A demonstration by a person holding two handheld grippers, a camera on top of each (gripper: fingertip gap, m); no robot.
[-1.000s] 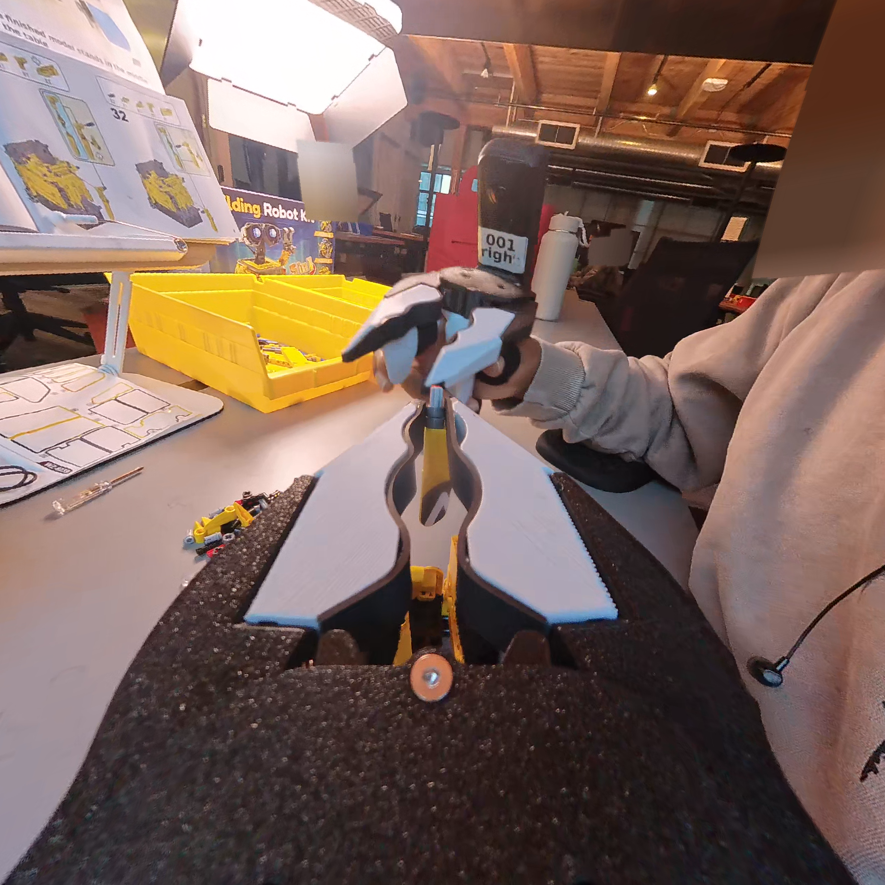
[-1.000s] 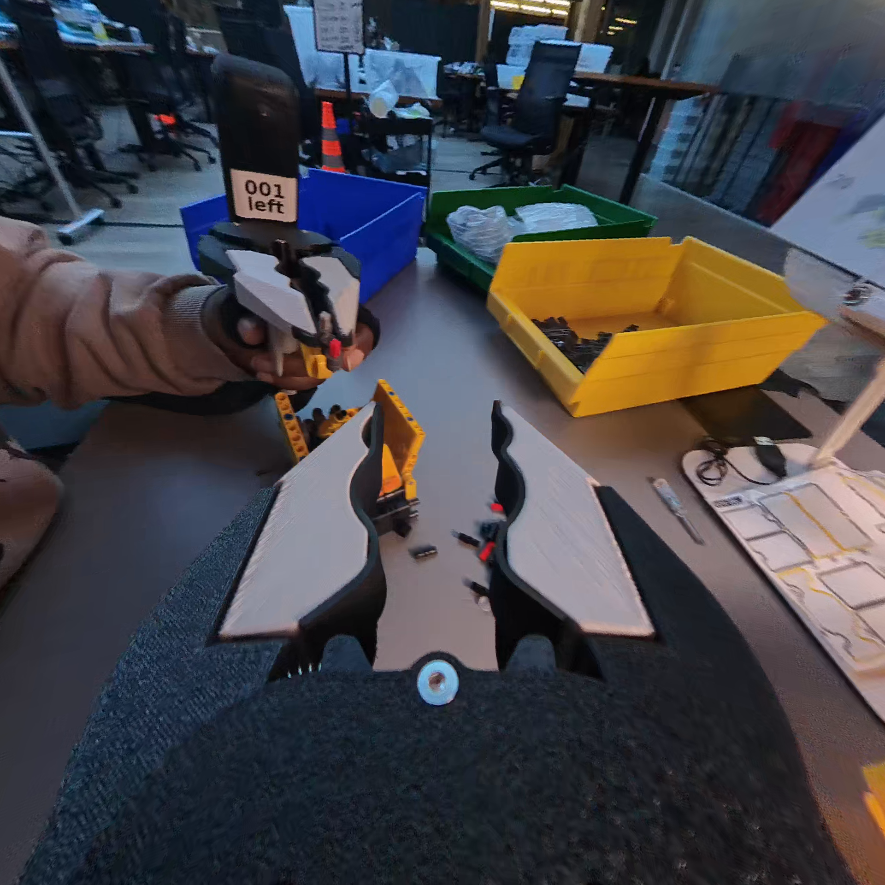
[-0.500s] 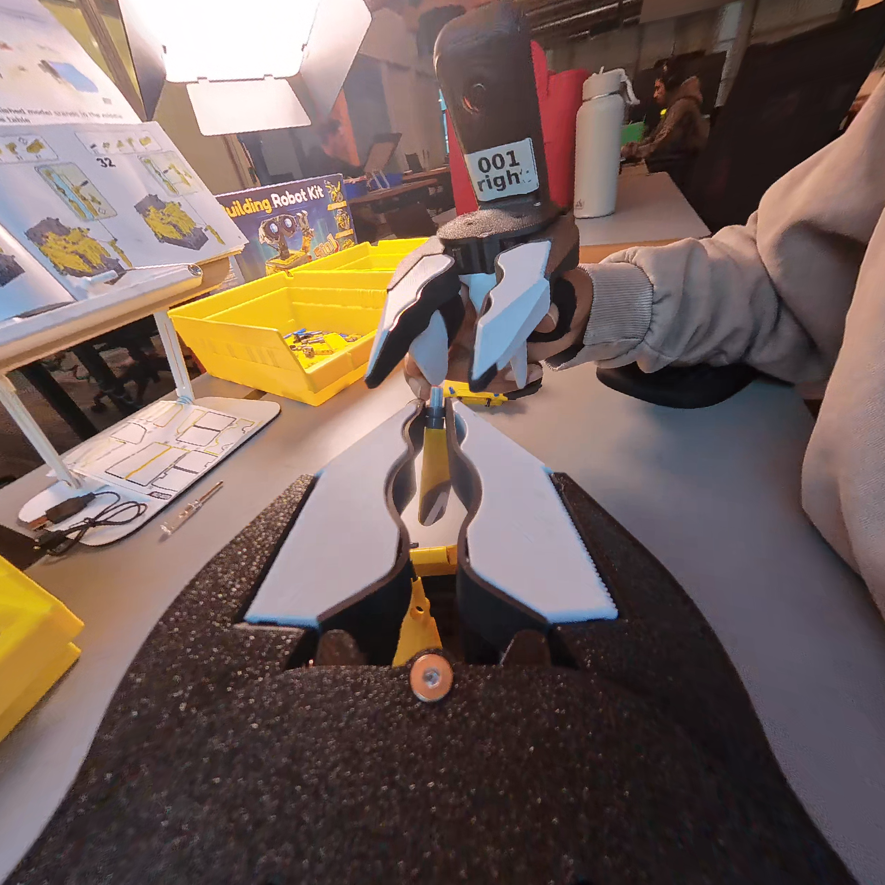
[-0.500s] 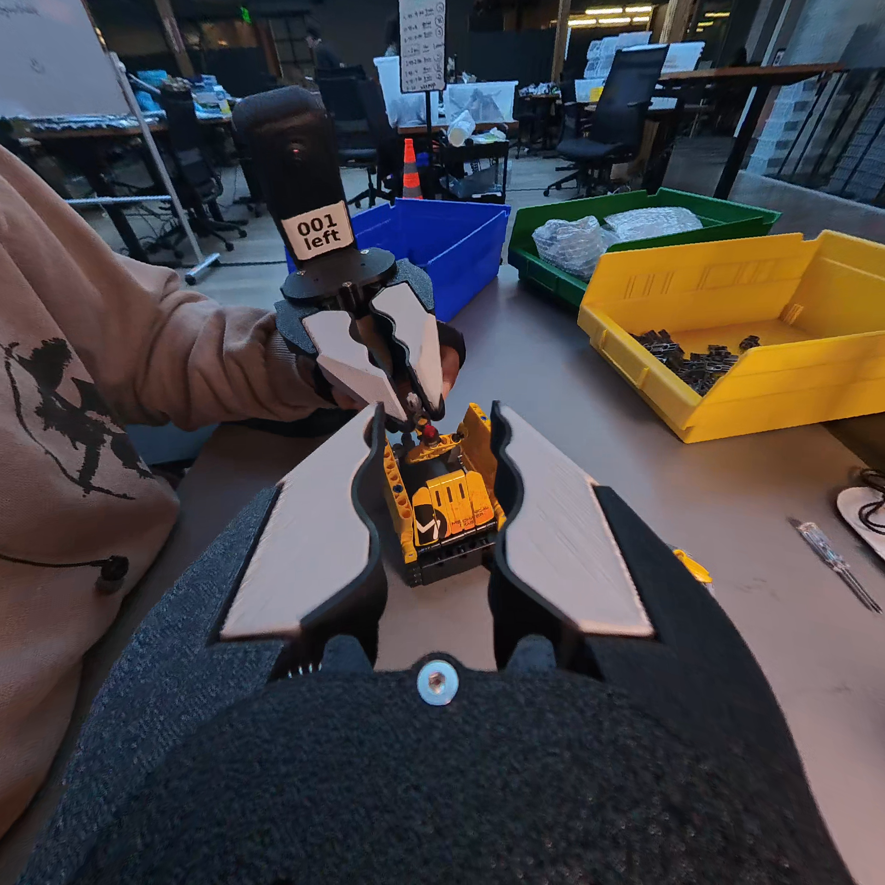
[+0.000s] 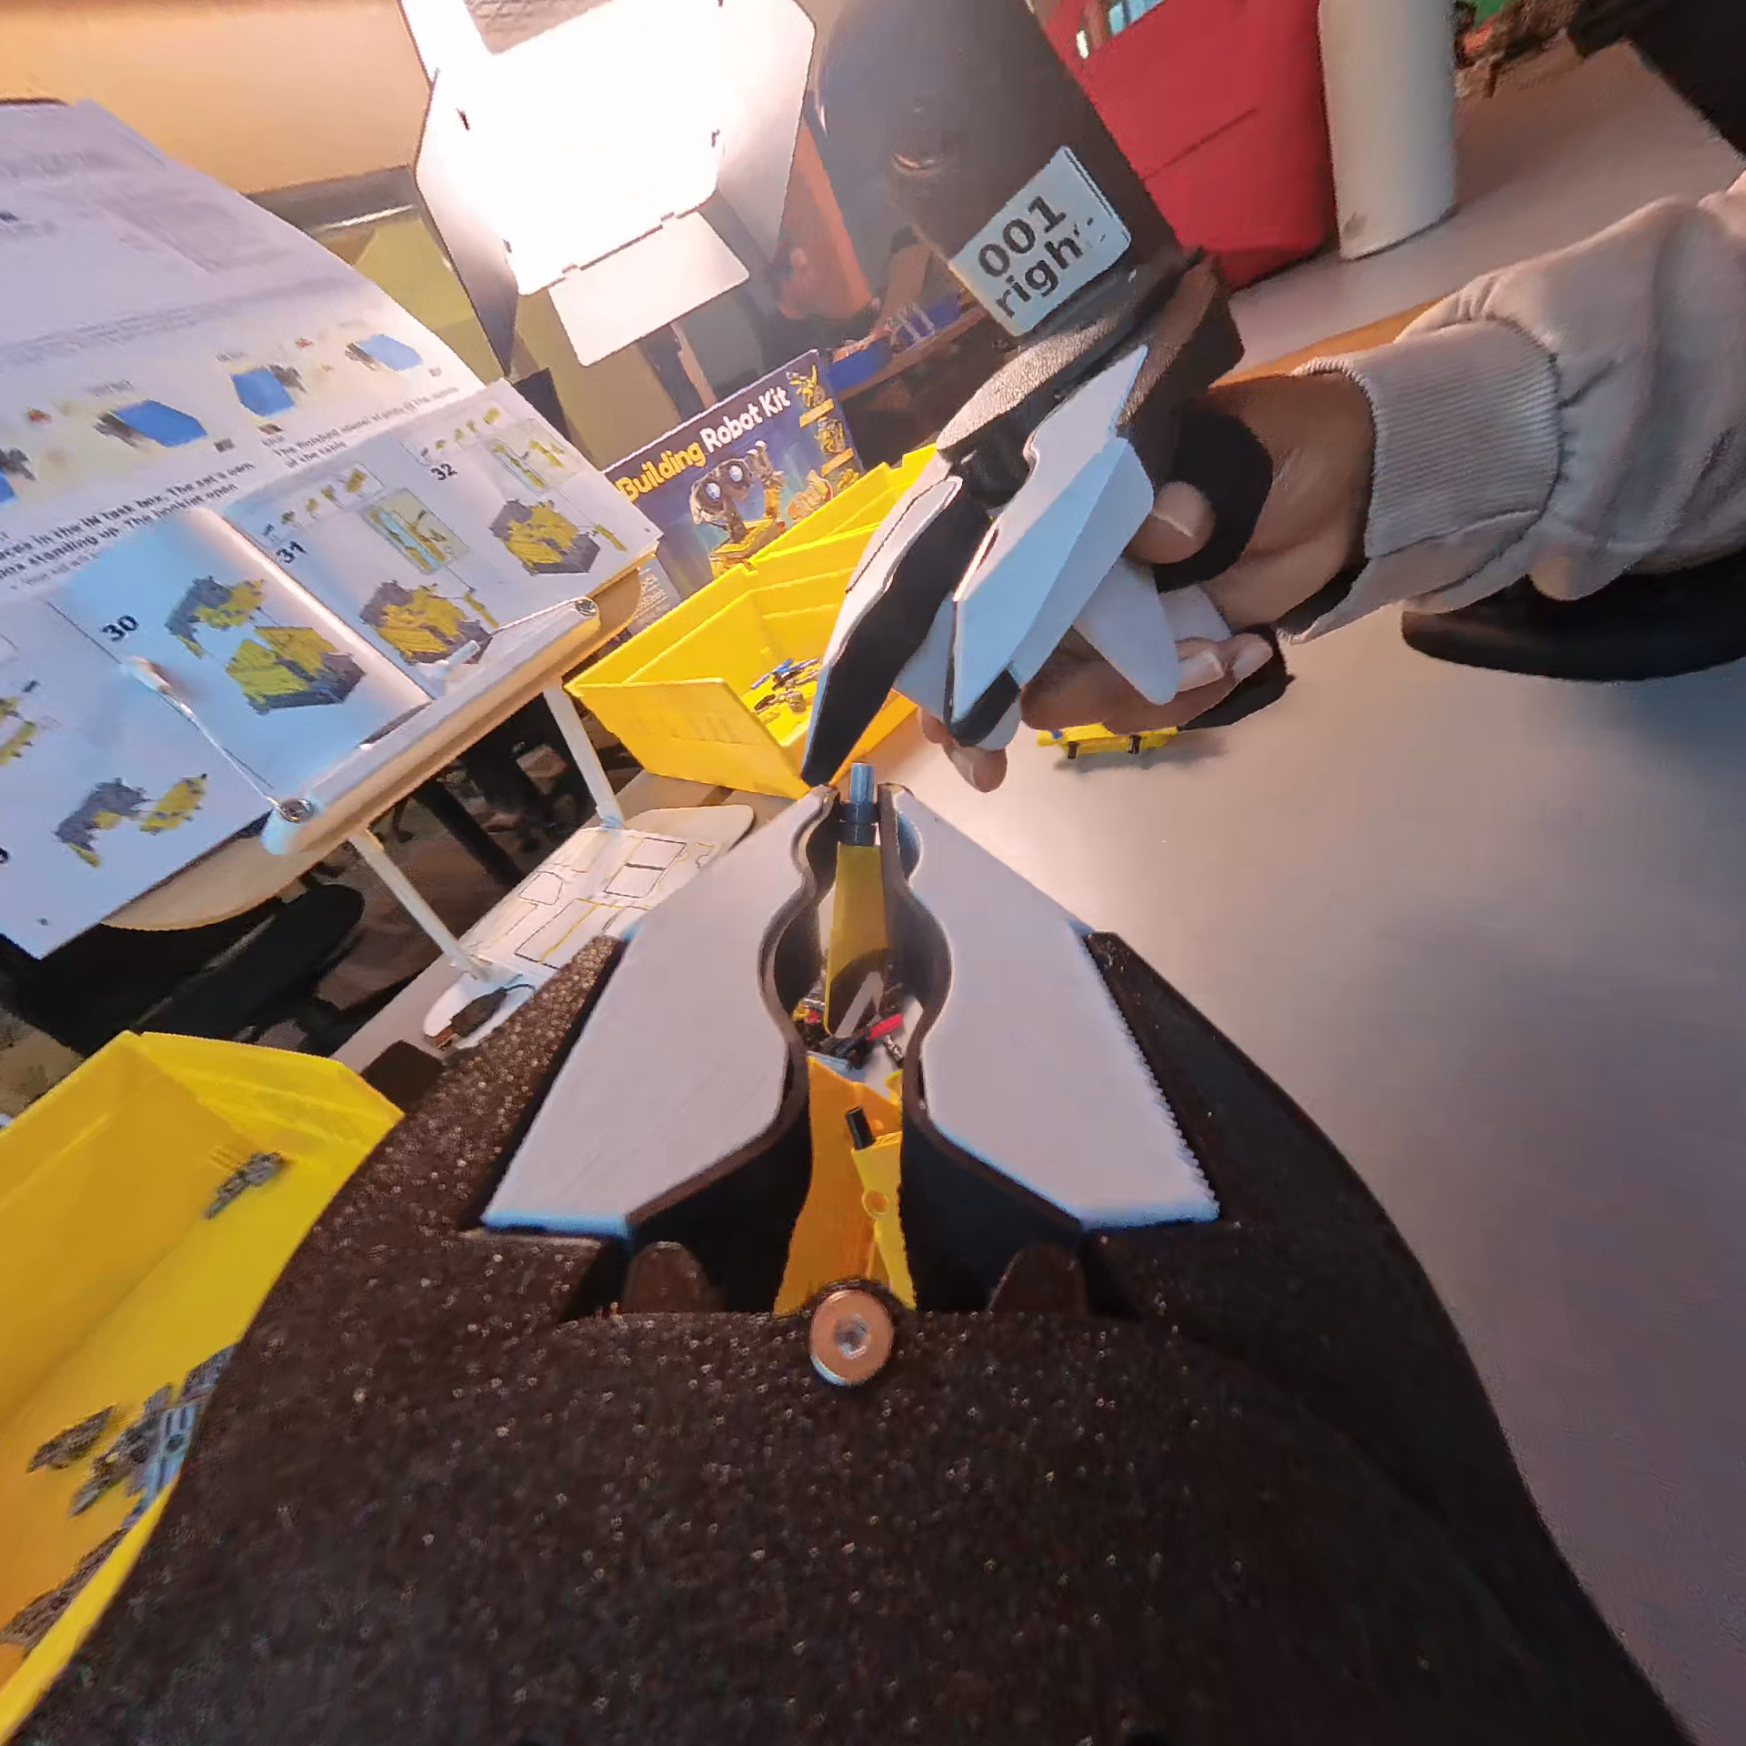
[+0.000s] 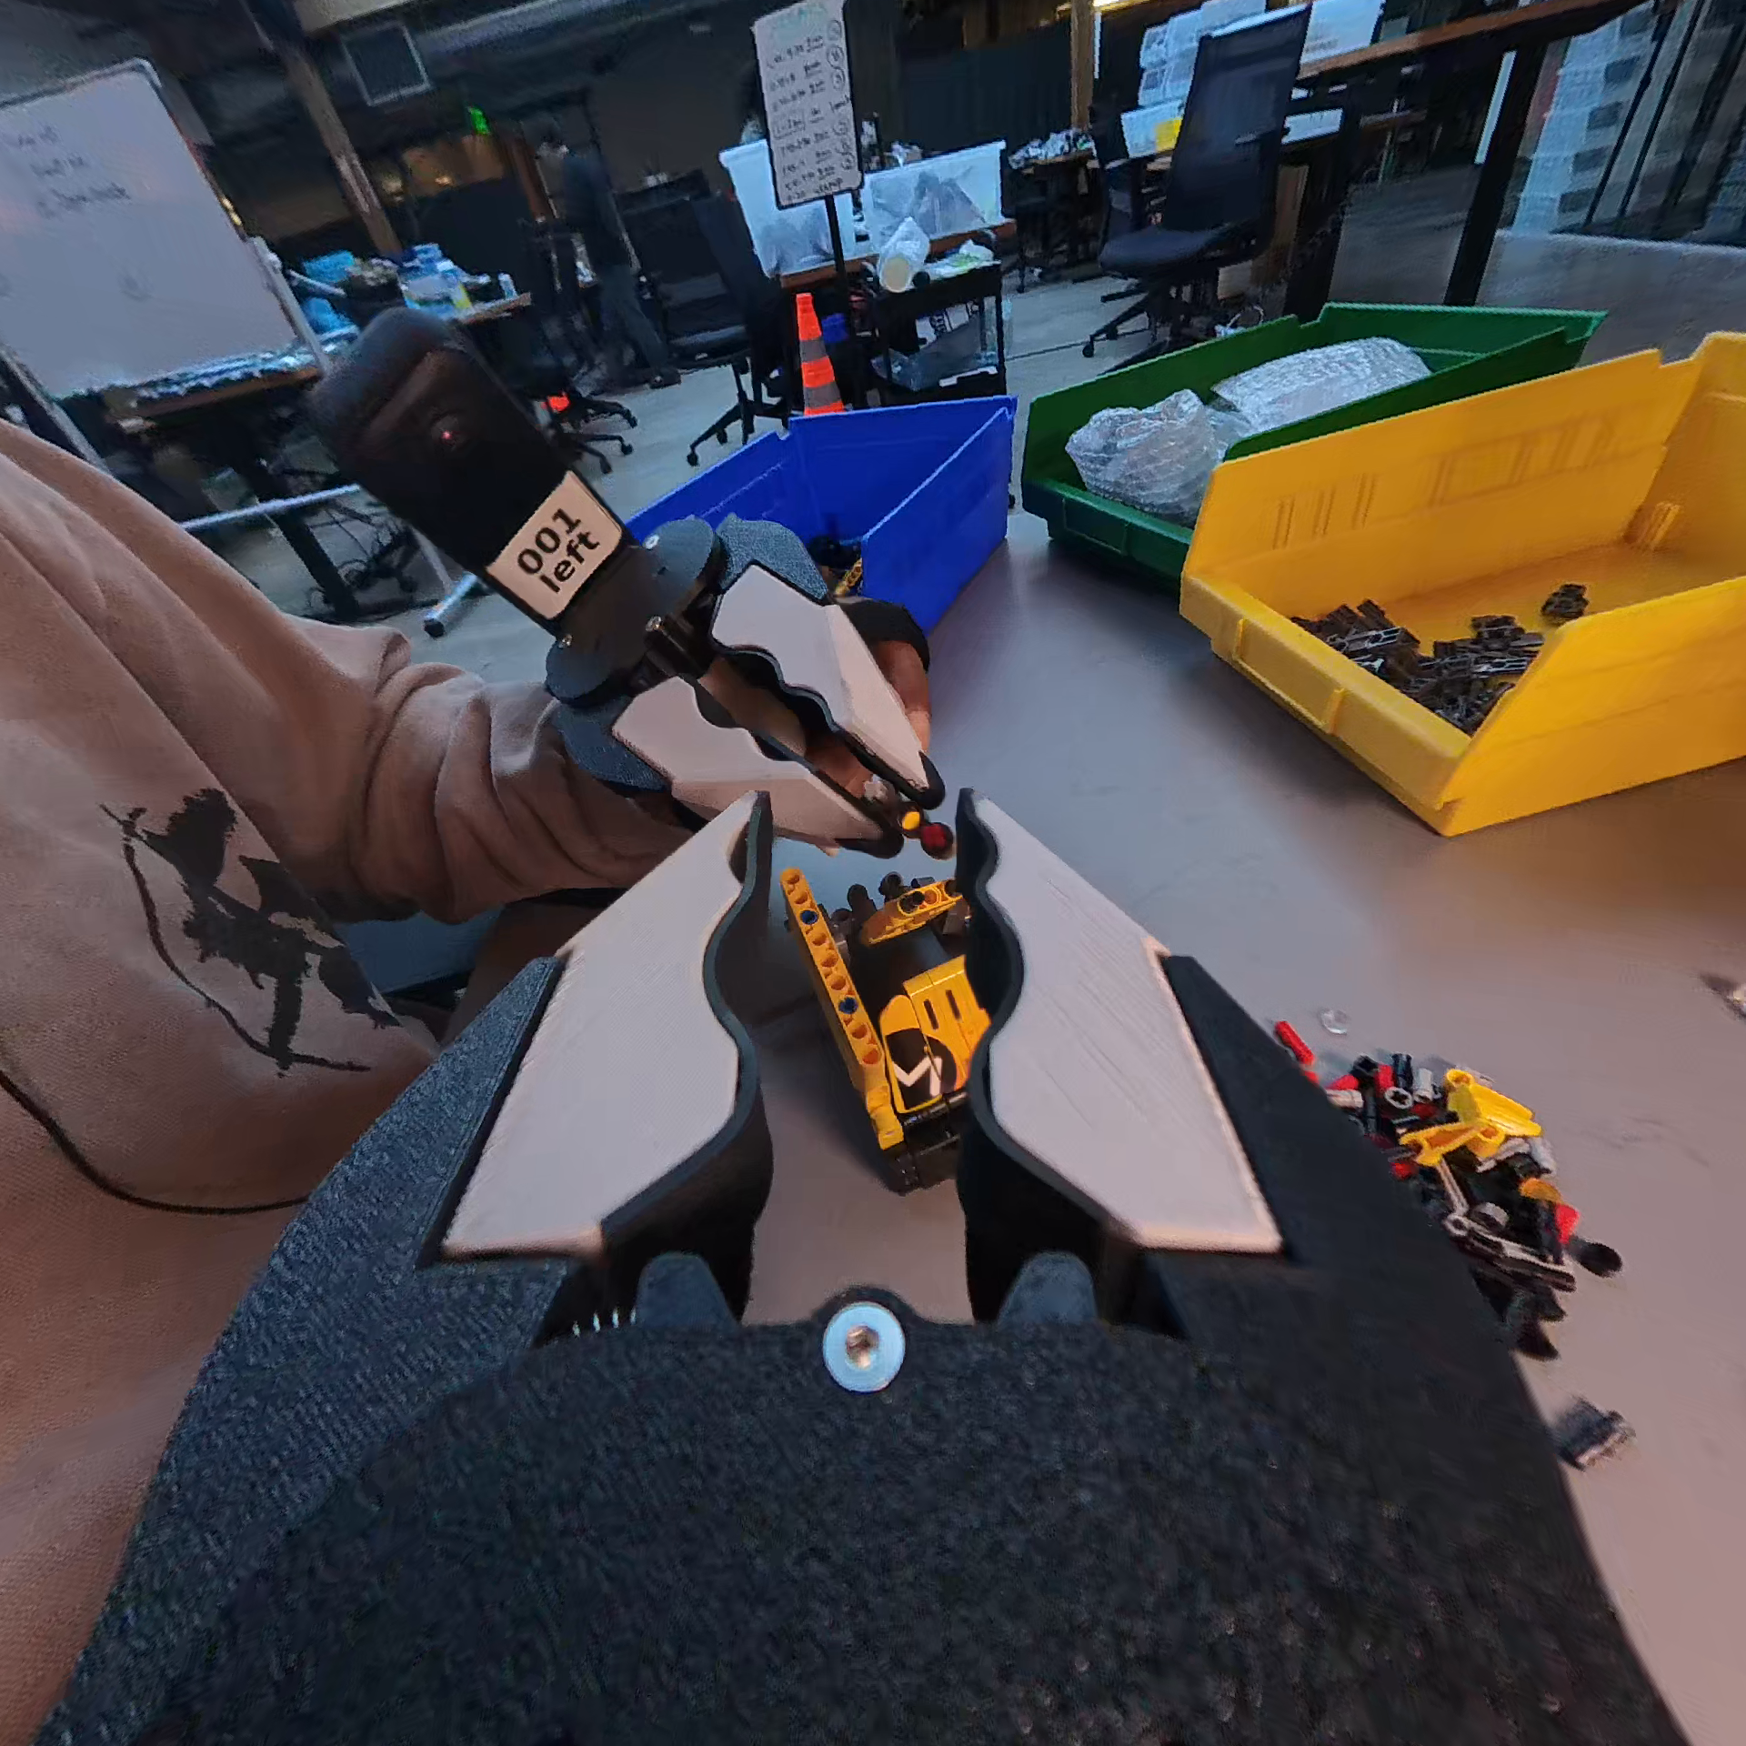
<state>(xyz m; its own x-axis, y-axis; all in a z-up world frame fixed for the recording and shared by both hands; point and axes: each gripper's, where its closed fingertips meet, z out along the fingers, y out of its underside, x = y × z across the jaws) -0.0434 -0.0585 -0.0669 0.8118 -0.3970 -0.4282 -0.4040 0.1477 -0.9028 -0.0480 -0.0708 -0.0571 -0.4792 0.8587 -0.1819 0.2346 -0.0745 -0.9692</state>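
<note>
On my left hand-held gripper [image 5: 855,803], the two pale fingers are pinched together on a small yellow piece [image 5: 855,912] with a dark peg at its tip. Below and behind it I see part of the yellow-and-black brick model [image 5: 841,1200] on the grey counter [image 5: 1370,992]. Far left in that view stands an instruction booklet [image 5: 283,529] on a stand, with pictures and numbered steps; next to it is a lamp [image 5: 586,142], then a printed kit box [image 5: 746,472] and a yellow bin [image 5: 718,680]. The black handles of both tools carry white printed labels.

My right hand-held gripper [image 6: 864,822] is spread wide, holding nothing; the brick model [image 6: 898,1020] lies on the counter between its fingers, though I cannot tell if they touch it. The left tool's tip, with its yellow piece [image 6: 912,820], hangs just above the model's far end. Farther right lies a loose heap of small parts [image 6: 1455,1153]. Beyond are a blue bin [image 6: 879,482], a green bin [image 6: 1323,350] with plastic wrap, and a yellow bin [image 6: 1474,756] with dark pieces.
</note>
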